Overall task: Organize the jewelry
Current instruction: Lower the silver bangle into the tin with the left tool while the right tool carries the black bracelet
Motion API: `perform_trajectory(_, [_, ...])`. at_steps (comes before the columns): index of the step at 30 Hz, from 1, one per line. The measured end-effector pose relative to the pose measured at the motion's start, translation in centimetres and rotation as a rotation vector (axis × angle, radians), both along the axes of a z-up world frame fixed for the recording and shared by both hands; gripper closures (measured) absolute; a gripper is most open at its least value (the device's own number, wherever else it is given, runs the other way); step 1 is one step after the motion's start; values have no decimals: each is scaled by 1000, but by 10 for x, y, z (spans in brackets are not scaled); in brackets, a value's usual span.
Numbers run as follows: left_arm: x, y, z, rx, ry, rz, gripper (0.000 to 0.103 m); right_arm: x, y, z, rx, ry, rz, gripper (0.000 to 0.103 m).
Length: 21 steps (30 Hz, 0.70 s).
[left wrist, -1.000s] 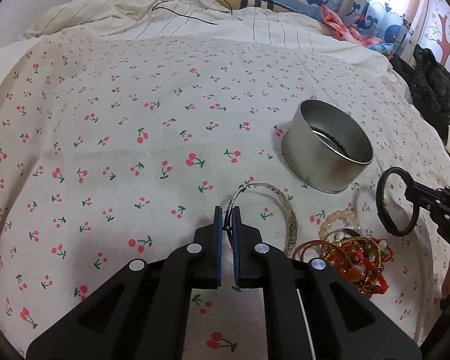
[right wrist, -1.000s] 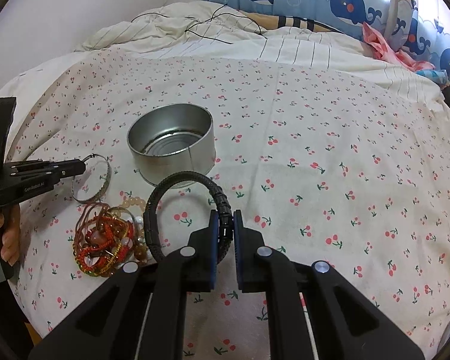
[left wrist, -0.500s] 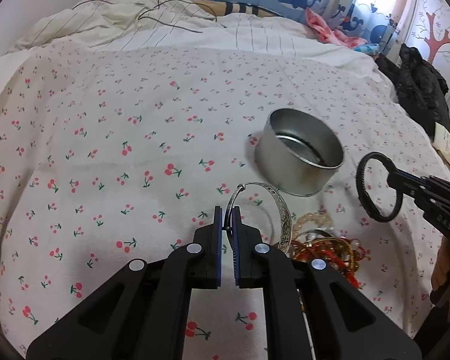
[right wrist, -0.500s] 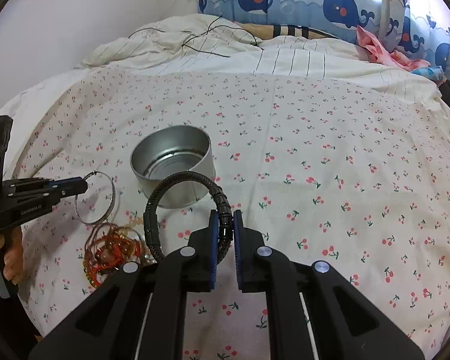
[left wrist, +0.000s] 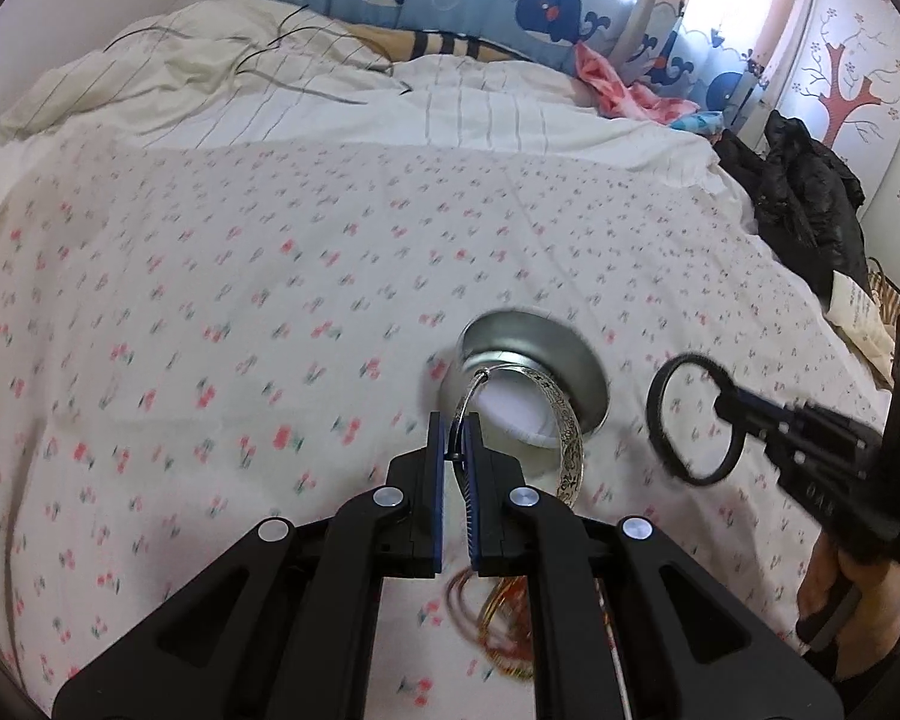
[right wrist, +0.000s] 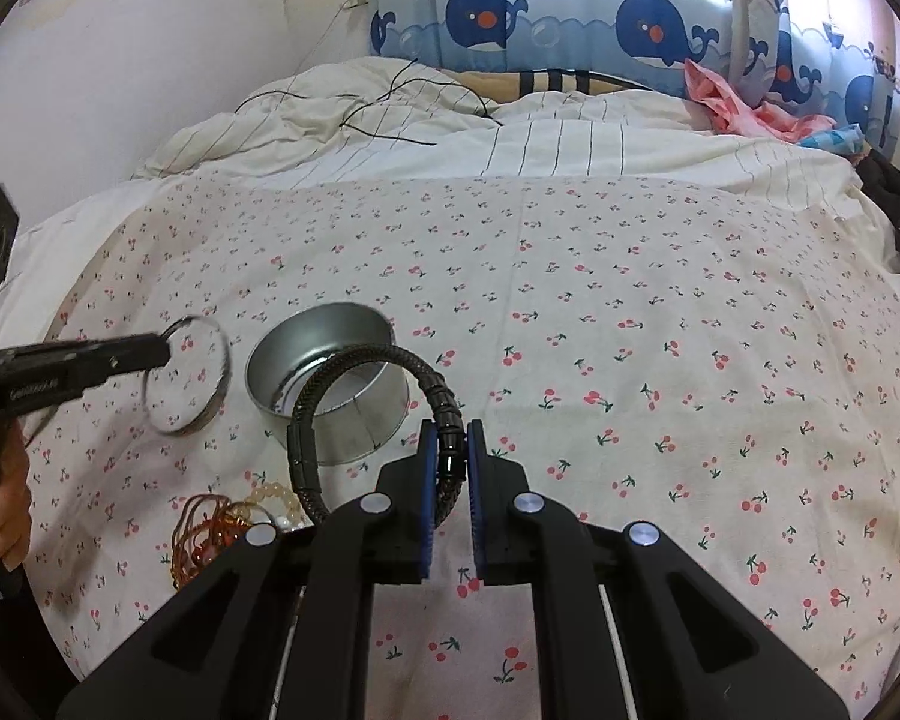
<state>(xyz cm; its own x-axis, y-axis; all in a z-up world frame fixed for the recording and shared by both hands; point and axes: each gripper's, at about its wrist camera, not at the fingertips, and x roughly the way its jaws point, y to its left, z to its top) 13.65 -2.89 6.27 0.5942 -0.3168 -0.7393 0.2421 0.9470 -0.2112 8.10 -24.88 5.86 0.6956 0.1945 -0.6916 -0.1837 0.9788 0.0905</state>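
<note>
Item: round silver metal tin [right wrist: 329, 387], open-topped, standing on the cherry-print bedsheet [right wrist: 630, 360]; landmark for all entries. Left gripper [left wrist: 455, 456]: jaws clamped on the thin edge of an engraved silver bangle [left wrist: 561, 429], now lifted clear of the sheet and hanging beside the tin, at its rim in the left wrist view; a second ago it lay flat on the sheet nearer than the tin. Right gripper [right wrist: 450, 450]: jaws clamped on a black braided cord bracelet [right wrist: 354, 414], held aloft in front of the tin, slightly higher than before. Remaining stock: tangle of red, gold and pearl-bead bracelets [right wrist: 228, 519], on the sheet nearer than the tin, untouched. Assessment: both pieces are lifted and ready for the tin; deposit appears to be next, not yet done.
</note>
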Motion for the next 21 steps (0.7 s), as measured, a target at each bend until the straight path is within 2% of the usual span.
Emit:
perform_trajectory(4, [21, -19, 5, -14, -3, -26, 98, 3, -5, 1, 13, -4, -20, 93])
perform_trajectory(10, [46, -40, -4, -21, 22, -40, 98, 7, -10, 3, 21, -17, -44, 93])
perform_trajectory(17, [61, -54, -30, 45, 76, -65, 97, 19, -5, 1, 17, -18, -51, 93])
perform_trajectory(21, [64, -52, -34, 54, 95, -71, 96, 28, 9, 1, 14, -21, -36, 92])
